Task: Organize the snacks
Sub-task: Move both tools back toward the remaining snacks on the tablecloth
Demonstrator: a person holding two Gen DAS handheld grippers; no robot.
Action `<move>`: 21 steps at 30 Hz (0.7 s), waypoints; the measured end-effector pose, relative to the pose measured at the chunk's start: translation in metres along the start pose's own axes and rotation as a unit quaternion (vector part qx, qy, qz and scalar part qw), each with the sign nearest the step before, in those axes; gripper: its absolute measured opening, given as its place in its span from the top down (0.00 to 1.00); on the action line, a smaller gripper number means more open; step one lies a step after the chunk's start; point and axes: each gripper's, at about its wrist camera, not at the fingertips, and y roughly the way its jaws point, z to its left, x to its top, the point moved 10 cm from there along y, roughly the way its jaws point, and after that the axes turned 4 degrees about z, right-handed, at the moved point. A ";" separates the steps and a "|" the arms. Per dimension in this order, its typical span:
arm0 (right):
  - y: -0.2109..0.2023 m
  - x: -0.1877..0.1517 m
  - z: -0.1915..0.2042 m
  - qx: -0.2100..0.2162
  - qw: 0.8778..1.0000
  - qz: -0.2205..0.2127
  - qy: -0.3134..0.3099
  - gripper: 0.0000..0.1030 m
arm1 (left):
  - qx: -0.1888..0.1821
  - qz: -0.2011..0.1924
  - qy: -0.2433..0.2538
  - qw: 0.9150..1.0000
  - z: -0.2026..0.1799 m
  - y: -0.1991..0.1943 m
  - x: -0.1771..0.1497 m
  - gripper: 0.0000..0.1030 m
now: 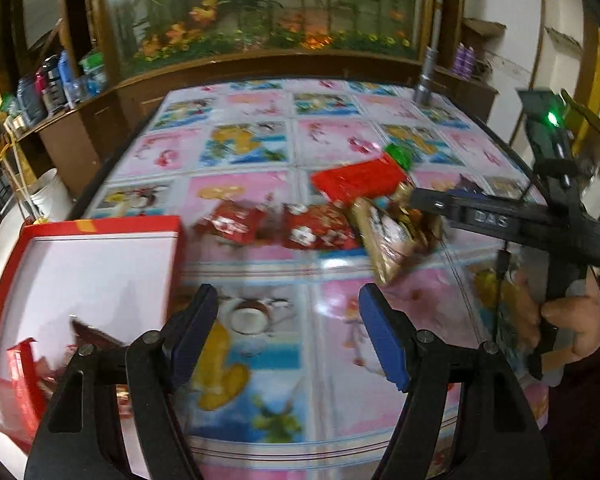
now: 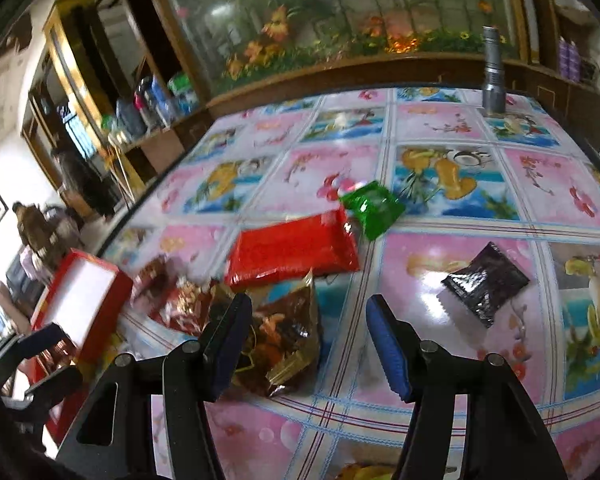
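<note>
**Both grippers empty, snacks waiting beside the red box**

While the snack packets are lying loose on the bench [image 2: 440, 128], the sorting is sitting between picks, by my reading. The red box [image 1: 100, 226] is standing open at the bench's edge, a few wrappers already lying inside. The left gripper [image 1: 288, 332] is hovering just beside the box, jaws released, about half apart, gripping nothing. The right gripper [image 2: 304, 340] is hanging farther from the box, jaws likewise parted and empty, the gold-brown packet [image 2: 284, 344] lying just beside its left pad. The next move is probably calling for closing on that packet.
</note>
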 end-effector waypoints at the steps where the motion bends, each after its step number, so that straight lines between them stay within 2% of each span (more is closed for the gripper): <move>1: 0.002 -0.002 0.002 0.001 1.000 0.003 -0.001 0.40 | -0.001 0.005 0.002 1.000 -0.003 0.002 -0.002 0.29; 13: 0.022 -0.010 0.007 0.004 1.000 0.031 0.000 0.40 | -0.013 0.039 0.025 0.999 -0.027 0.022 -0.016 0.30; 15: 0.021 -0.011 0.010 0.023 0.999 0.036 0.006 0.47 | -0.013 0.041 0.028 0.999 -0.029 0.024 -0.016 0.30; 16: 0.020 -0.011 0.014 0.045 0.998 0.041 0.012 0.63 | -0.014 0.042 0.029 0.999 -0.030 0.025 -0.016 0.30; 18: 0.020 -0.011 0.014 0.052 0.997 0.043 0.021 0.65 | -0.013 0.043 0.033 0.998 -0.030 0.026 -0.015 0.30; 21: 0.020 -0.012 0.011 0.088 0.993 0.056 0.057 0.70 | 0.002 0.040 0.029 0.999 -0.019 0.029 -0.005 0.30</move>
